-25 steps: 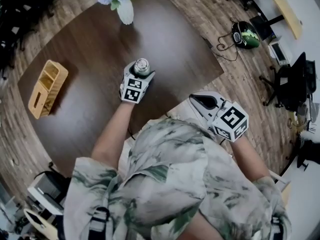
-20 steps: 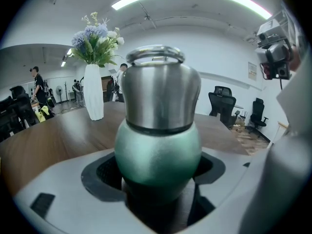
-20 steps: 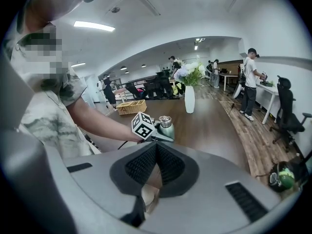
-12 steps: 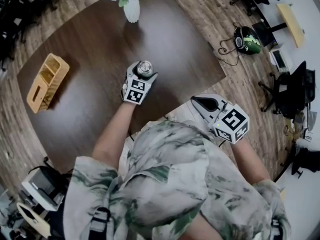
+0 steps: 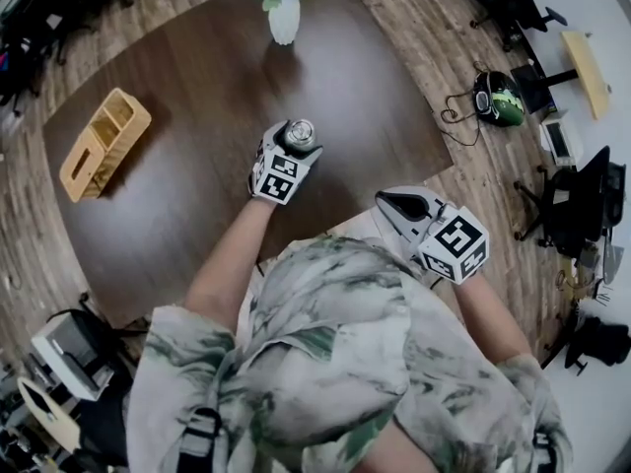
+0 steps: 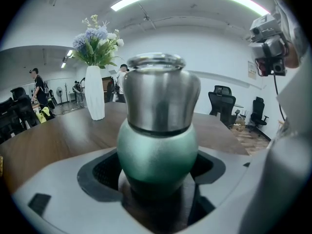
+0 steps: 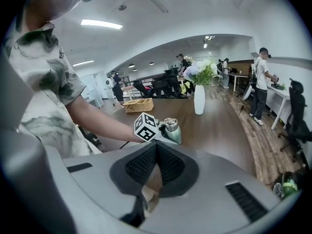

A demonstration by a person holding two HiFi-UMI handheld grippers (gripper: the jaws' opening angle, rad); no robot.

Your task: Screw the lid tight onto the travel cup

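The travel cup [image 6: 158, 130] has a rounded green body and a steel lid [image 6: 161, 94] on top. It stands upright on the dark wooden table [image 5: 187, 77], near the middle in the head view, where its steel top [image 5: 299, 134] shows. My left gripper [image 5: 289, 154] is shut on the cup's green body, with its black pads [image 6: 100, 172] pressed against the lower part. My right gripper [image 5: 399, 205] hangs off the table's near edge by the person's torso, jaws shut with nothing between them. The right gripper view shows the cup [image 7: 172, 130] ahead and beyond its shut jaws.
A white vase with flowers [image 5: 284, 16] stands at the table's far edge. A wooden organiser box [image 5: 102, 141] lies on the left. Office chairs [image 5: 567, 200] and a green helmet [image 5: 496, 97] are on the floor to the right. People stand in the background [image 7: 262, 82].
The head view has swung, so the table and vase sit further right in the picture. The left gripper still holds the cup in about the same spot. The right gripper has barely moved.
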